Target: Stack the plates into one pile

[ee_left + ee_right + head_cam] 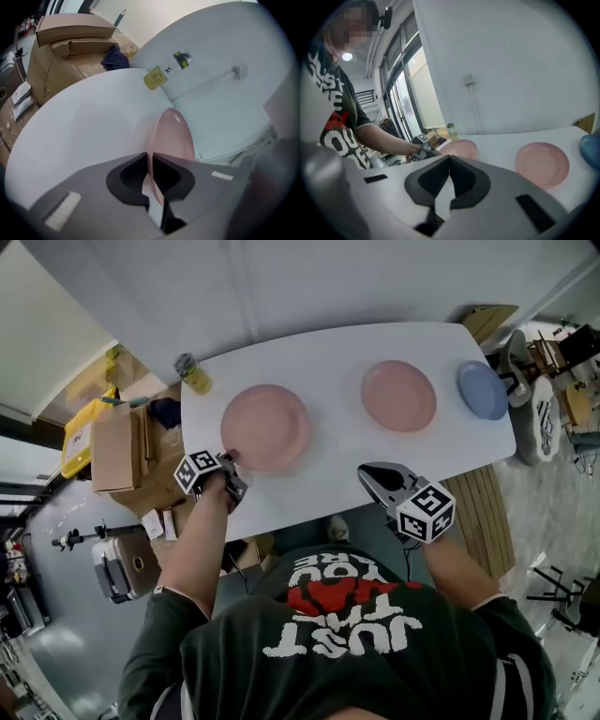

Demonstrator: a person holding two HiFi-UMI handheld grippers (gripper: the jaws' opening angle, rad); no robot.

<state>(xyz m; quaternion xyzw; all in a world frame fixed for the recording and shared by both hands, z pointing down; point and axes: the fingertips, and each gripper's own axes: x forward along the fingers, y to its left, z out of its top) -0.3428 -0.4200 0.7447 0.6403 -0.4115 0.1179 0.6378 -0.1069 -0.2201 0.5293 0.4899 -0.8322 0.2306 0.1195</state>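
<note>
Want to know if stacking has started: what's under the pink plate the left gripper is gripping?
Only the white table shows around the pink plate; the left gripper pinches its near rim. The spot directly beneath it is covered.

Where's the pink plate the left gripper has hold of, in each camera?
Head view: pink plate, left on the table, rim in the left gripper.
Left gripper view: pink plate centre, edge-on between the jaws.
Right gripper view: pink plate centre-left, beyond the jaws.
Shared landmark: yellow-labelled bottle near it.
</note>
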